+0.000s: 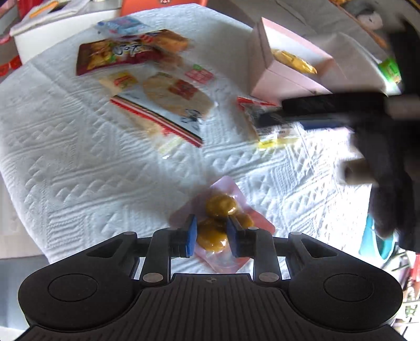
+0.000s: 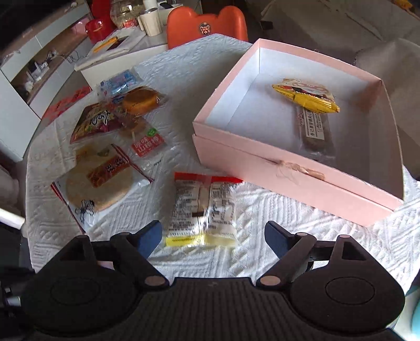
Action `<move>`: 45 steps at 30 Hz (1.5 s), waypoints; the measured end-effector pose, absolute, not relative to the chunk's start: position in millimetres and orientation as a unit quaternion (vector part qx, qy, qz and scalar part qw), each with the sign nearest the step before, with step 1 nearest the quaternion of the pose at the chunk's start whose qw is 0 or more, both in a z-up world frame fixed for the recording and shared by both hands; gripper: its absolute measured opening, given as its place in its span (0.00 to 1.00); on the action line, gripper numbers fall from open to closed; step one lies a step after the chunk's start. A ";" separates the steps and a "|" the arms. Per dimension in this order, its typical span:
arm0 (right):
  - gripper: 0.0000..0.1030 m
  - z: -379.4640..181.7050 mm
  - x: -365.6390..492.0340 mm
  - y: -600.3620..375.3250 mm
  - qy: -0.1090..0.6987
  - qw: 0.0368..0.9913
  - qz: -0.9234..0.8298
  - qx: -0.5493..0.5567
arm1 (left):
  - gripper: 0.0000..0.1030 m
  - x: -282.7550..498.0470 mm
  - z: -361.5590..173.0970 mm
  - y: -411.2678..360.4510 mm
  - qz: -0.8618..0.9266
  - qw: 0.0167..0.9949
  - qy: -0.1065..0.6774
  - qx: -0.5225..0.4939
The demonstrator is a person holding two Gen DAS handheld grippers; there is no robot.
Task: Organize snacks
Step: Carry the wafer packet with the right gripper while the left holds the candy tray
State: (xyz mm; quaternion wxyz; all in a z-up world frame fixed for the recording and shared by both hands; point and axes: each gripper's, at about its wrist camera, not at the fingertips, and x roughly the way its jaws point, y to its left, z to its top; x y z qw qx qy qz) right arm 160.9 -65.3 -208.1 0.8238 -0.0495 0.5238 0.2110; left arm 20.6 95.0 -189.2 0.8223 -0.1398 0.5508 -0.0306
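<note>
My left gripper (image 1: 211,234) is shut on a pink packet of brown round sweets (image 1: 220,204), with a blue pad on either side of it, over the white cloth. My right gripper (image 2: 210,236) is open, and a clear packet with a red top and yellow strip (image 2: 203,209) lies on the cloth between and just ahead of its fingers; one blurred finger (image 1: 328,105) hovers over that packet (image 1: 265,123). An open pink box (image 2: 262,168) at the right holds a yellow packet (image 2: 307,97) and a wrapped brown bar (image 2: 315,131).
Loose snacks lie at the left of the white-clothed table (image 2: 288,249): a round cracker packet (image 2: 99,183), a red bag (image 2: 92,120), a small cake (image 2: 141,101), a blue packet (image 2: 118,81). An orange chair (image 2: 207,23) stands behind the table.
</note>
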 end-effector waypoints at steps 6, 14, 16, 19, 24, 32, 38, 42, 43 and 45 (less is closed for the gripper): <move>0.87 -232.1 184.0 -26.0 0.533 0.813 0.203 -0.120 | 0.29 20.4 -183.7 74.0 -0.041 0.826 0.556 -0.089; 1.00 -239.0 135.9 -94.9 0.550 0.806 0.182 -0.118 | 0.30 15.7 -174.3 64.2 -0.042 0.823 0.562 -0.067; 1.00 -240.0 121.7 -105.3 0.543 0.811 0.183 -0.118 | 0.32 16.3 -177.6 59.3 -0.044 0.820 0.568 -0.054; 1.00 -240.2 114.3 -110.0 0.537 0.815 0.183 -0.116 | 0.34 22.7 -183.1 58.2 -0.043 0.813 0.578 -0.056; 1.00 -240.3 116.5 -107.2 0.539 0.818 0.169 -0.108 | 0.37 27.9 -184.2 57.6 -0.040 0.810 0.581 -0.063; 0.90 -230.0 120.5 -106.3 0.540 0.803 0.217 -0.128 | 0.35 30.6 -191.3 70.0 -0.062 0.805 0.575 -0.133; 0.90 -216.6 163.3 -77.7 0.494 0.832 0.223 -0.122 | 0.34 29.0 -189.9 54.8 -0.071 0.809 0.578 -0.080; 0.60 -227.3 178.0 -51.0 0.508 0.816 0.236 -0.141 | 0.33 24.4 -188.6 33.4 -0.075 0.815 0.574 -0.004; 0.56 -223.8 172.8 -47.5 0.504 0.814 0.246 -0.153 | 0.33 23.3 -188.8 30.5 -0.074 0.817 0.572 0.005; 0.56 -216.4 162.3 -52.7 0.502 0.816 0.242 -0.150 | 0.33 23.6 -188.7 31.5 -0.066 0.818 0.571 -0.001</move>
